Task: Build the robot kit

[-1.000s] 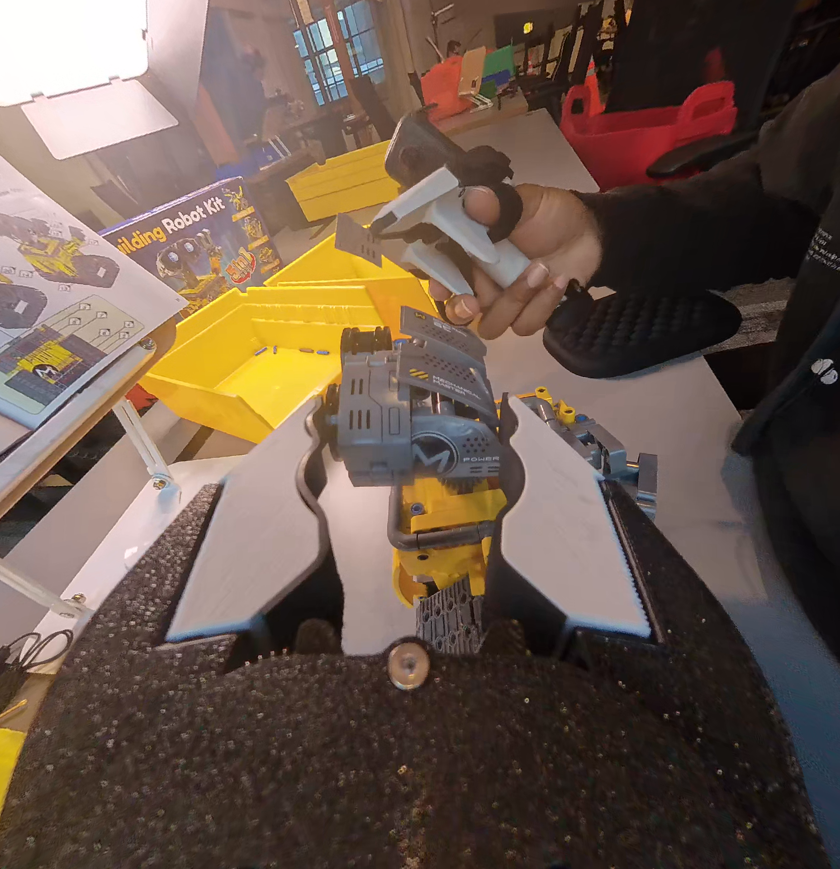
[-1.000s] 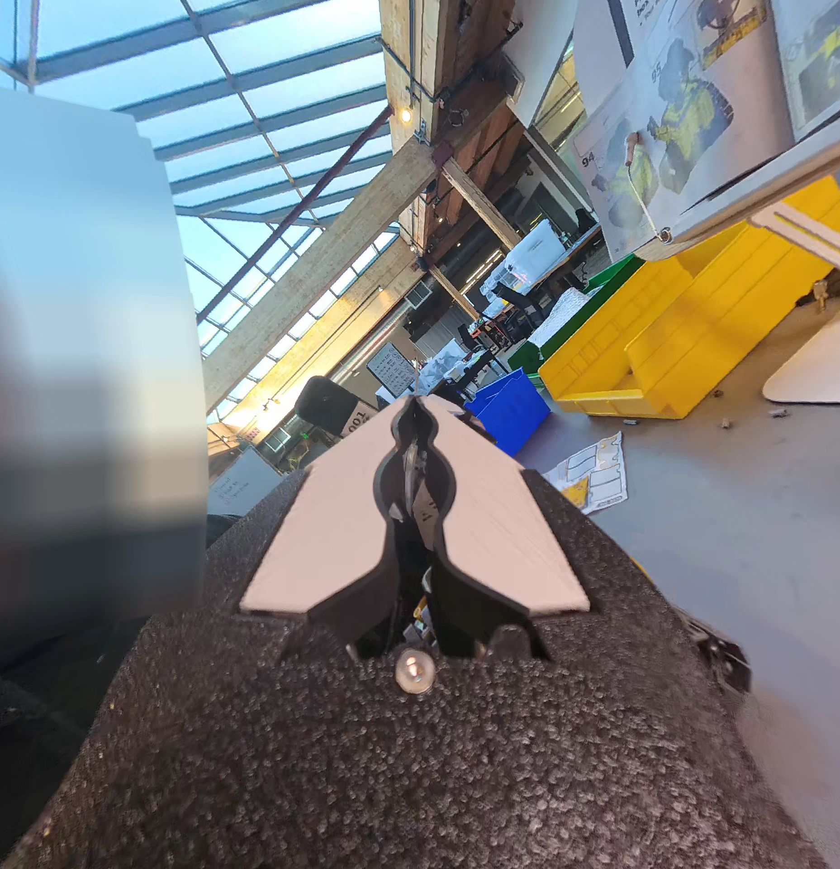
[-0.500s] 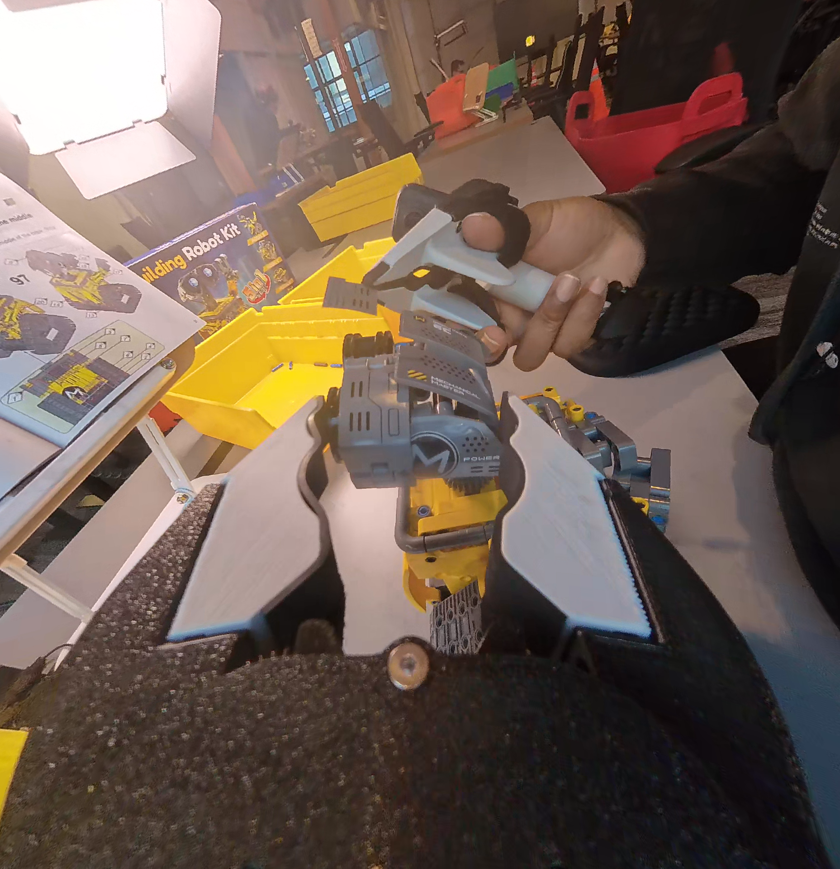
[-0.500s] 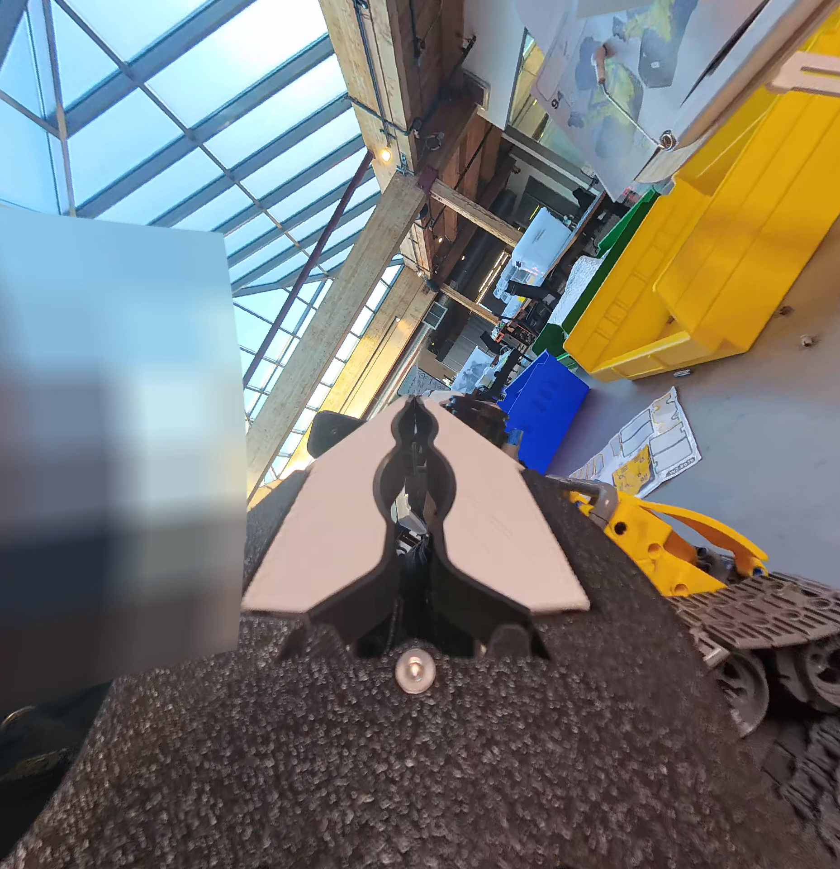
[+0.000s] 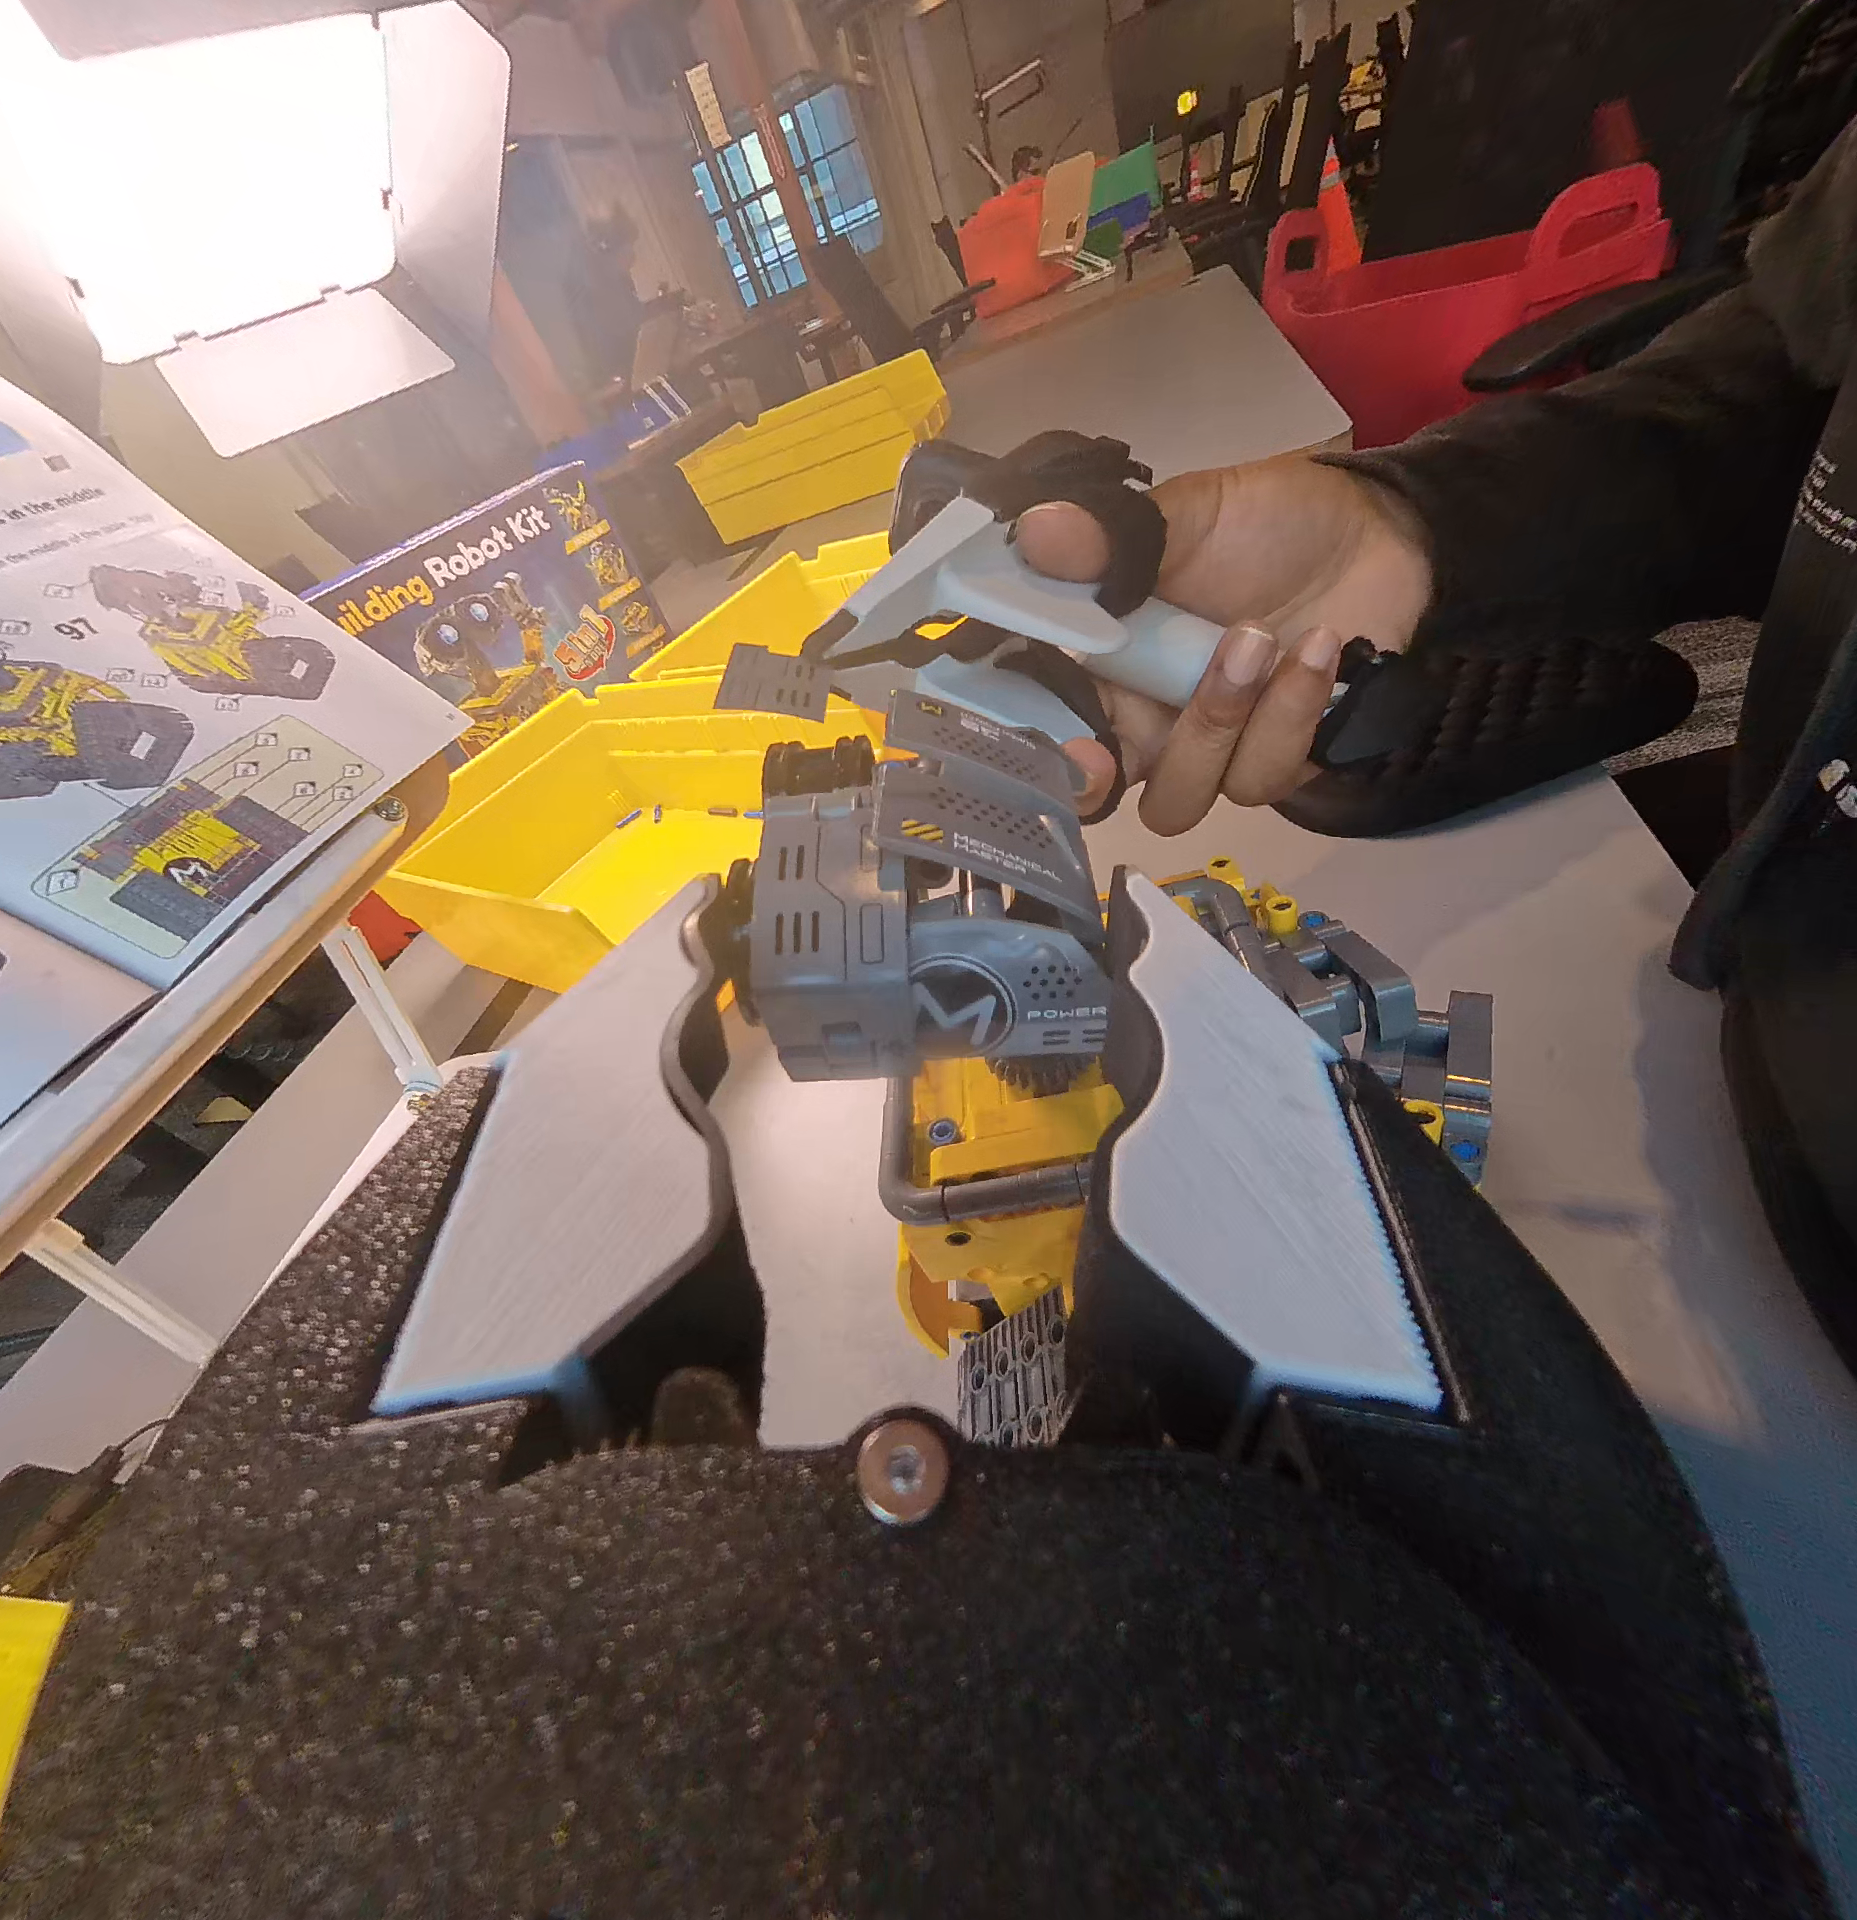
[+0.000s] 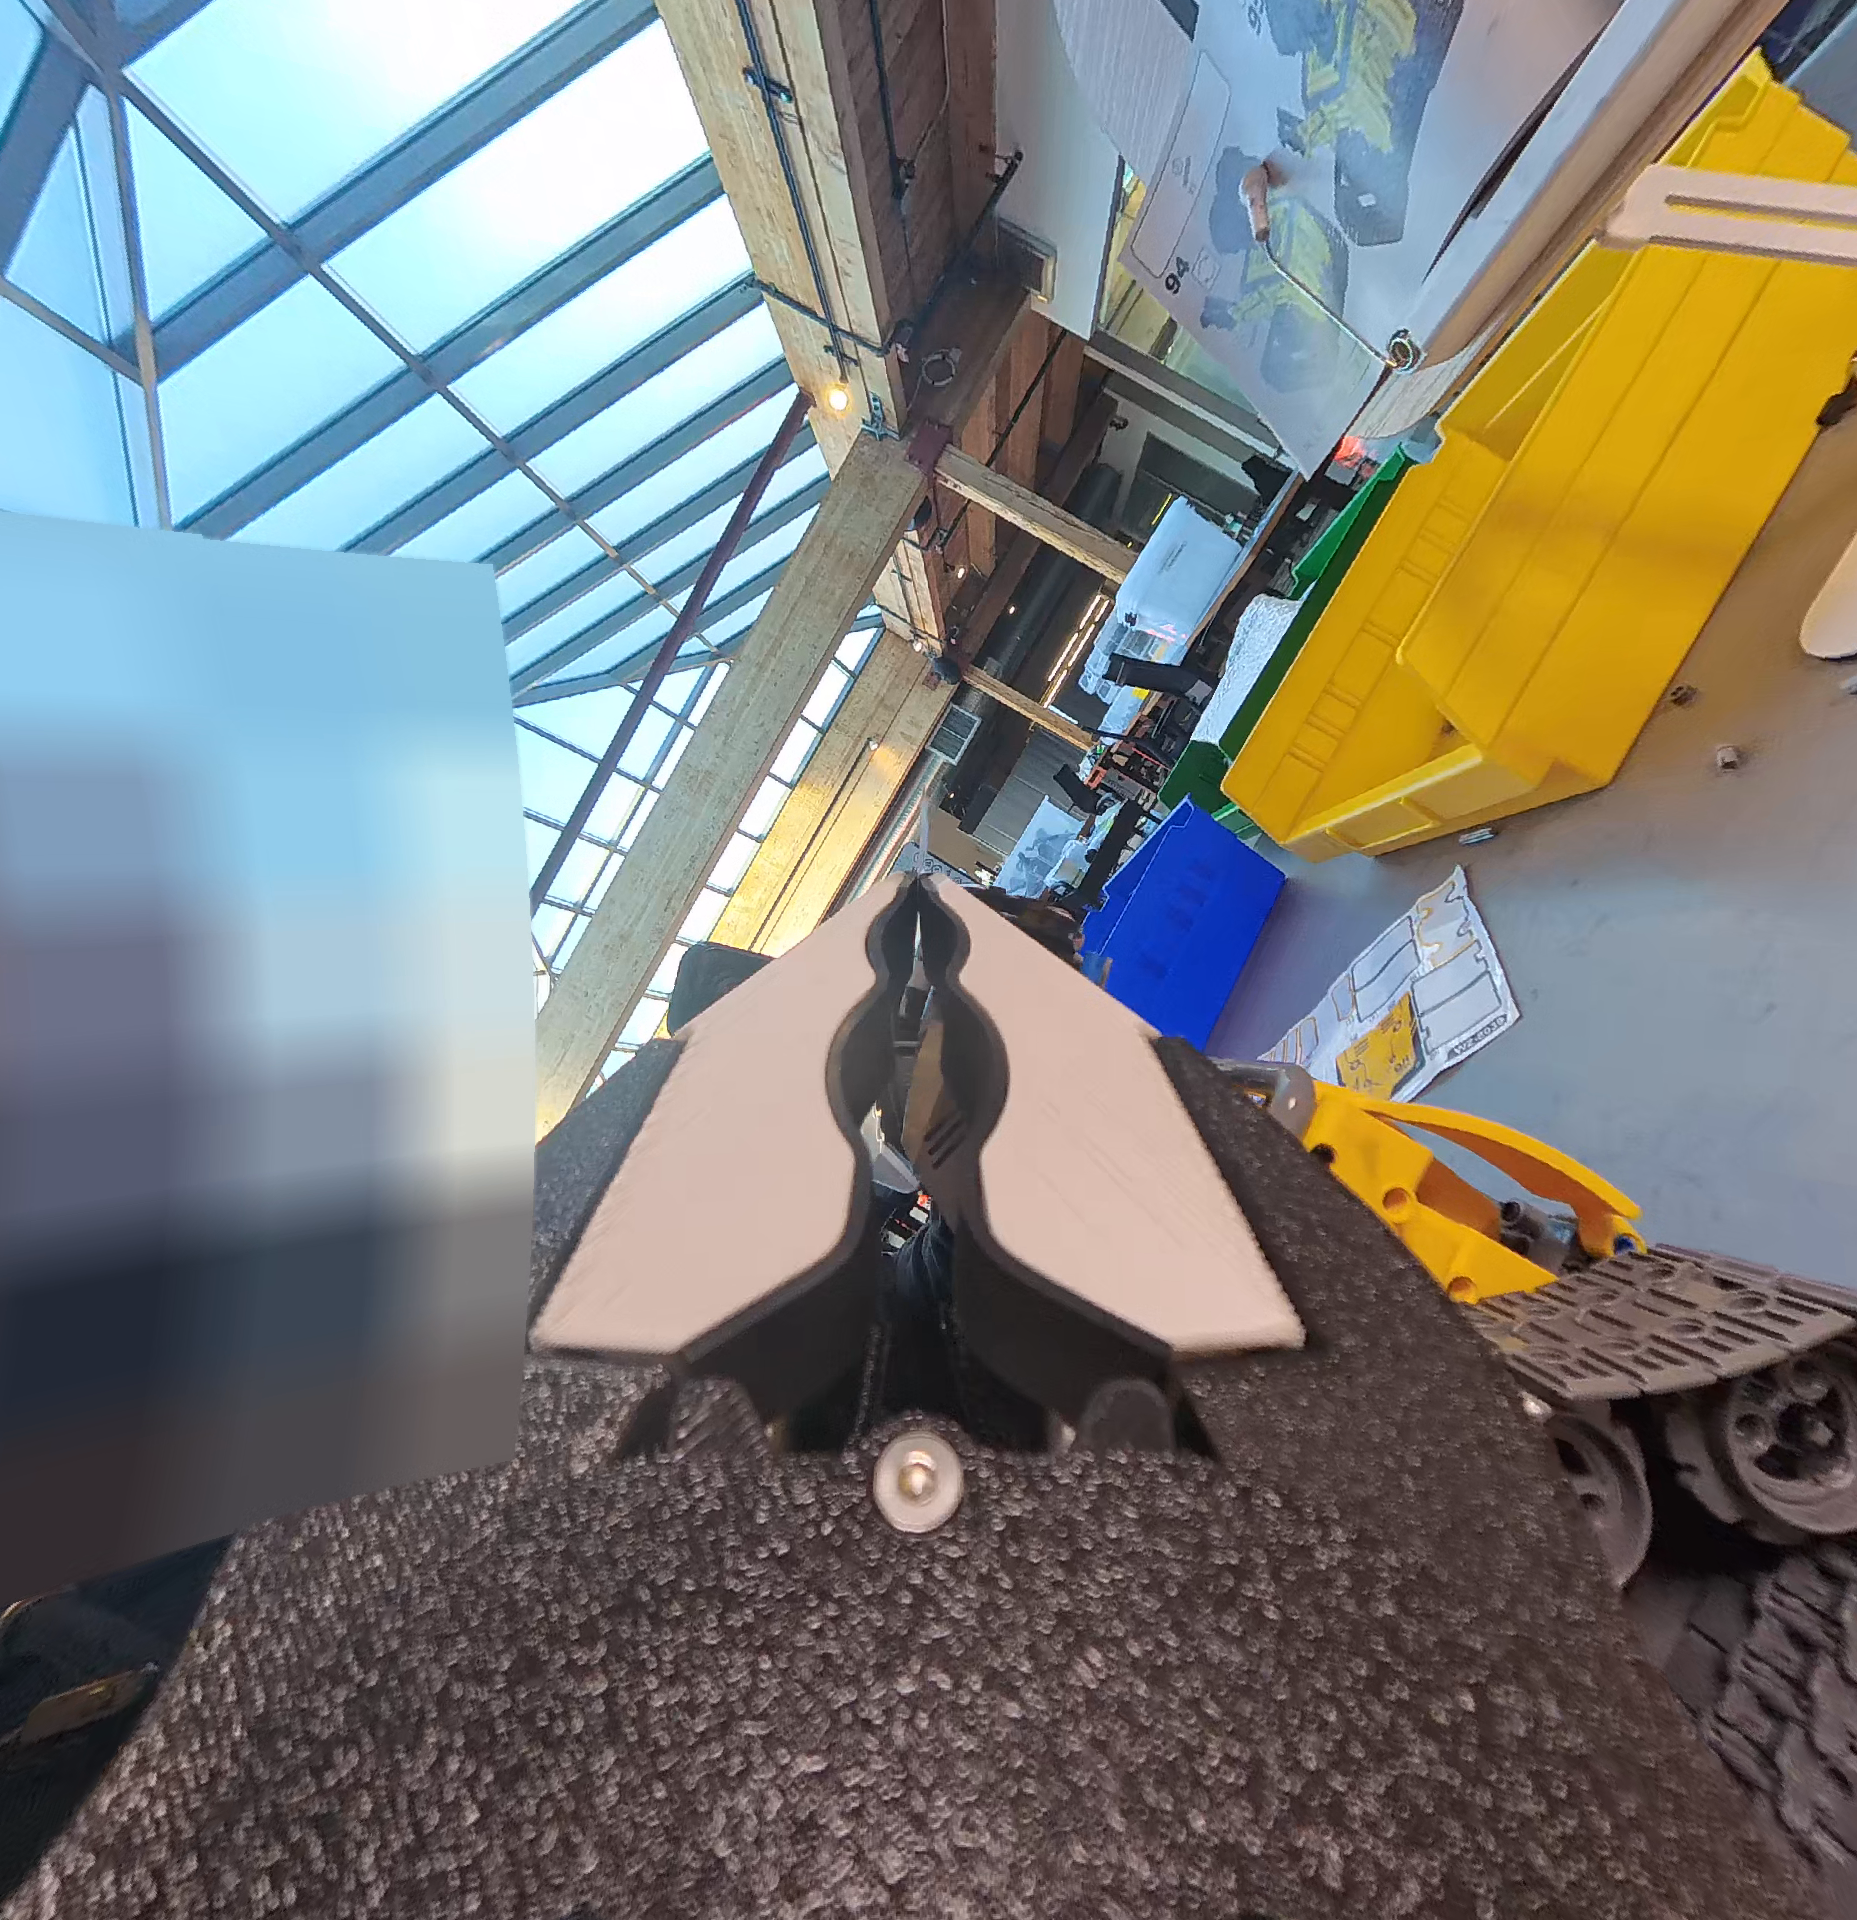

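Left gripper (image 5: 908, 966) clamped the grey motor block (image 5: 903, 956) of the toy (image 5: 1007, 1174), steadying it on the table (image 5: 1589, 1049); right gripper (image 5: 836, 657) pinched a grey panel (image 5: 773, 681) just above

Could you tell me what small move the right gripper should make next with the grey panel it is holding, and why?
Probably lower the right gripper slightly toward the grey block: its small grey panel hangs just above and left of it, while the left gripper clamps the block.
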